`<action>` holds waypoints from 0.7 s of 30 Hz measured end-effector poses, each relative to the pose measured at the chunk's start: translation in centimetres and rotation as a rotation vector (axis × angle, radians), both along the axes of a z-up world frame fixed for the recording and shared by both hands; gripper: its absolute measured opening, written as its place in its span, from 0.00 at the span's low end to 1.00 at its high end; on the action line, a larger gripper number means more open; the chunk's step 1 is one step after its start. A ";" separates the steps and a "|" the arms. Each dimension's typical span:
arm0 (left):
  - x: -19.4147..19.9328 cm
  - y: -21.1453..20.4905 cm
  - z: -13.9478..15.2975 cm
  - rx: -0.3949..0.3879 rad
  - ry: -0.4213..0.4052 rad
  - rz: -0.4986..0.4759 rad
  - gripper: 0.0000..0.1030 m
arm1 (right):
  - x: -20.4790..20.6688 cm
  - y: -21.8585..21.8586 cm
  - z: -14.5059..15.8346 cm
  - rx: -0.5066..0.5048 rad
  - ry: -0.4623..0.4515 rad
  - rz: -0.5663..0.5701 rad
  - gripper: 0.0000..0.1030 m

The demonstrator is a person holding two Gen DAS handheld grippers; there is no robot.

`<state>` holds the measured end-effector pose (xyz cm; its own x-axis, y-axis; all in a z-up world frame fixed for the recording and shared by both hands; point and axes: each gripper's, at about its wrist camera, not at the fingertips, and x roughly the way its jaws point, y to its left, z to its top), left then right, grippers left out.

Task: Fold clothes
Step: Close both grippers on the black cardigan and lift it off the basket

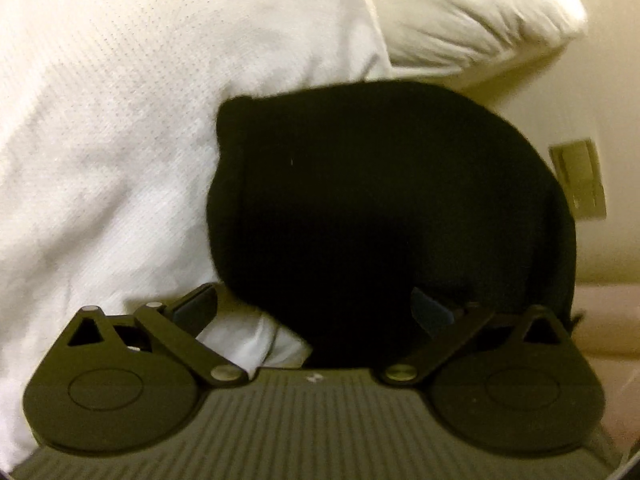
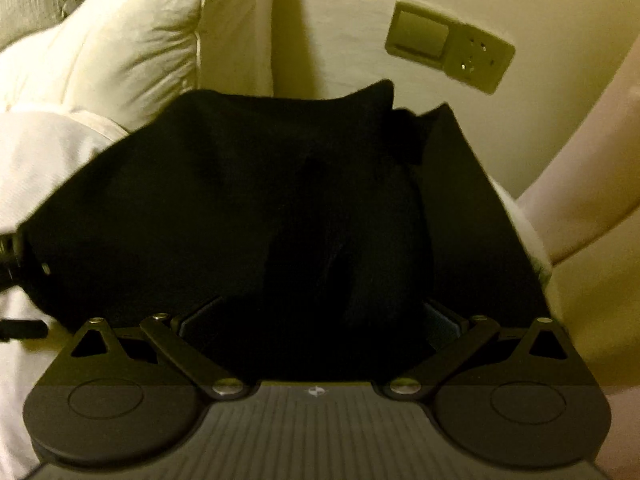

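**Both claws wide over black garment, no grip yet**

Left wrist view: my left gripper [image 1: 312,312] is spread wide, nothing clamped. The black garment [image 1: 380,208] sits bunched on the white bedding [image 1: 100,160], close in front of the fingers and reaching down between them. The right-hand pad is dark against the cloth, so I can't tell whether it touches. White pillow [image 1: 480,20] behind, wall switch plate [image 1: 580,184] to the right.

Right wrist view: my right gripper [image 2: 320,320] is also released and wide. The garment [image 2: 240,200] fills the gap between the fingers, and a flatter black panel runs along its right side. Contact at the pads is too dark to call. Cream pillow [image 2: 132,48] upper left, switch plate [image 2: 448,46] on the wall.

Judgement: this is the grab step ahead of a fold. Next move needs each claw to find an edge or corner, not the bulk, then close on 1 layer and lift evenly.
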<state>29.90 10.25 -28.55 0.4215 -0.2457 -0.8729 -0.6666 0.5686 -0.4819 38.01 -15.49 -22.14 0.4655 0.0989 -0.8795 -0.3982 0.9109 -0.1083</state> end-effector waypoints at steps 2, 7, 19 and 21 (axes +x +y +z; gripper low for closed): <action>0.6 0.3 0.1 0.008 -0.010 0.020 0.68 | 0.4 0.1 0.3 -0.024 -0.033 0.030 0.83; 1.6 0.7 2.7 0.083 -0.069 -0.008 0.23 | 0.6 0.7 1.3 -0.078 -0.059 0.097 0.84; 1.3 0.4 2.1 0.100 -0.064 -0.012 0.30 | -0.6 5.0 2.6 -0.163 -0.280 0.408 0.88; 1.1 0.4 1.9 0.092 -0.058 0.001 0.34 | 0.2 6.5 1.5 -0.156 -0.242 0.450 0.78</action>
